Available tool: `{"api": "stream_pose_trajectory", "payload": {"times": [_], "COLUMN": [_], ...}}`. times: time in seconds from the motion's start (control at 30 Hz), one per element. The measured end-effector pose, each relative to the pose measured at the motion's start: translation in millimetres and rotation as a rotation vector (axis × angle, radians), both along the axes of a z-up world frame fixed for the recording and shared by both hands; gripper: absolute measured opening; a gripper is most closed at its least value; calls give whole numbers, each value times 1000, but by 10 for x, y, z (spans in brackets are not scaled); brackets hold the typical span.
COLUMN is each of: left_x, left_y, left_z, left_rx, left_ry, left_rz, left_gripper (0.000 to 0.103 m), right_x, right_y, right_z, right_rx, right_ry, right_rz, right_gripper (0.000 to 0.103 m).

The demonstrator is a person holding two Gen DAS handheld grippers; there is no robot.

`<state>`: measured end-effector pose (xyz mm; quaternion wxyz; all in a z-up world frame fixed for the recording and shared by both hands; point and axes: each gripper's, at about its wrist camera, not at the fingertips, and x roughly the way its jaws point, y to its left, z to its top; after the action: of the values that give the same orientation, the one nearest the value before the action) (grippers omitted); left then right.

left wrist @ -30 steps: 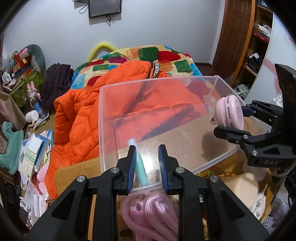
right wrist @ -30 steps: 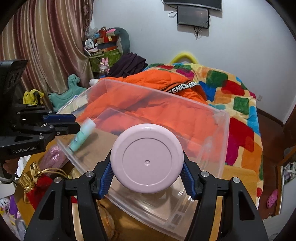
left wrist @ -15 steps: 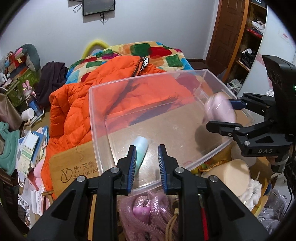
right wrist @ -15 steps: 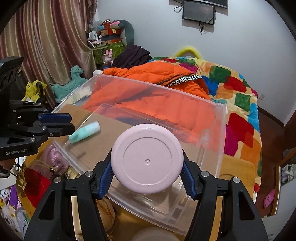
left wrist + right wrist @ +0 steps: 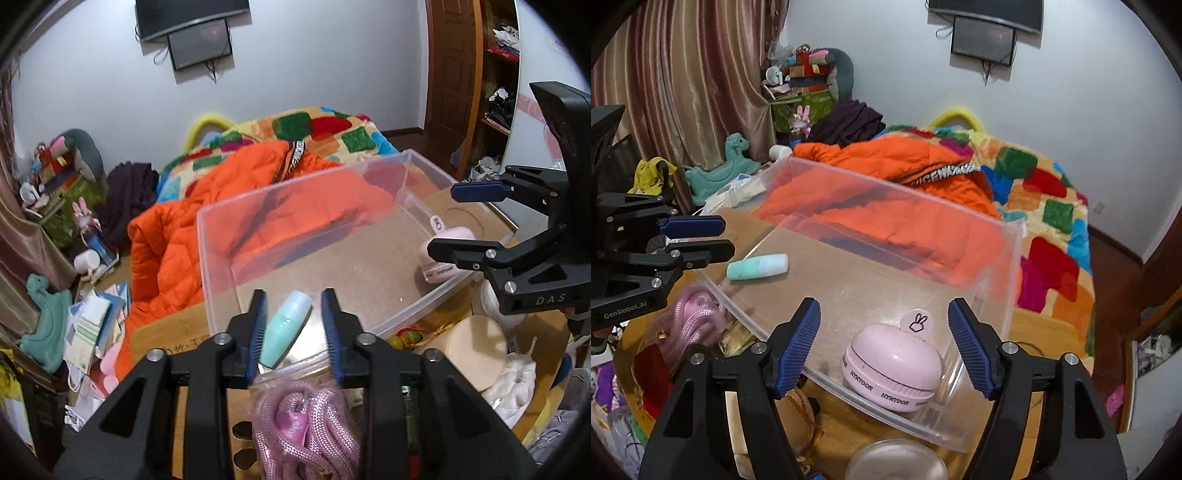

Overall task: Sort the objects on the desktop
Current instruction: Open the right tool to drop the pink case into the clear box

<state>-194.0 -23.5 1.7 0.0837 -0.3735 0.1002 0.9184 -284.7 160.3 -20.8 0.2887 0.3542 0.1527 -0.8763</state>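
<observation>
Both opening fingers point(image 5: 295, 334) point(image 5: 884, 349) apparently hover clear of tube point(image 5: 286, 338) and pink case point(image 5: 892, 371) in the bin point(image 5: 1008, 280)

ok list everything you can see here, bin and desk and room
bin: 1, clear, on the desk
tube: 1, mint, lying in the bin's left end
pink case: 1, round, in the bin's right end
rope: 1, pink, coiled on the desk by the bin
jacket: 1, orange, on the bed
blanket: 1, patchwork, on the bed
toy horse: 1, teal, by the curtain
screen: 1, dark, on the wall
left gripper: 1, black with blue pads, opening, nothing gripped
right gripper: 1, black with blue pads, opening, nothing gripped
</observation>
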Motion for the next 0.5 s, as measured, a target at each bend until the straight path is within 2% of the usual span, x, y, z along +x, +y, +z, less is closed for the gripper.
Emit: {"api": "stream_pose_trajectory", "payload": {"times": [0.17, 0.27, 0.5], "left_x": [131, 251, 561], "left_y": [60, 97, 134], "left_z": [114, 207, 410], "left_rx": [-26, -42, -44], "left_ry": [55, 99, 186], "left_rz": [3, 11, 29], "left_gripper": [44, 54, 70], "right_x": [150, 272, 554], "right_y": [48, 92, 248], "right_z": [128, 205, 334], "right_rx": [-17, -29, -71], "right_ry": [47, 76, 102], "right_rz": [-6, -10, -27], "right_gripper": [77, 80, 81]}}
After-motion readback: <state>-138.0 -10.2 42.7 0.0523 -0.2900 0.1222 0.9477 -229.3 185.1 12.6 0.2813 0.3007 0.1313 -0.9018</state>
